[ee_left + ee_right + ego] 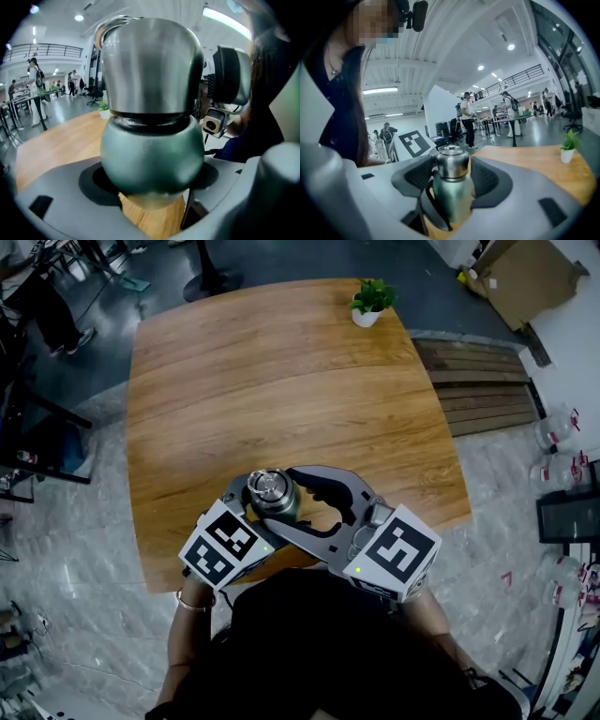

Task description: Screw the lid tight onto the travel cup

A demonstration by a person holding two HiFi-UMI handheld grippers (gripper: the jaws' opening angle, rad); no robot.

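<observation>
The travel cup [277,506] has a green body and a steel lid [266,486]. It is over the near edge of the wooden table [281,381]. My left gripper [258,512] is shut on the green body [152,159], with a dark pad pressing each side and the lid [150,70] rising above. My right gripper [298,501] reaches in from the right. Its jaws stand wide around the lid [452,164], and a gap shows between the lid and the right pad [490,180]. A dark strap [429,206] hangs down the cup's side.
A small potted plant [370,301] stands at the table's far edge, also in the right gripper view [568,147]. Wooden slats [478,390] and a cardboard box [525,277] lie on the floor to the right. People stand at desks far behind.
</observation>
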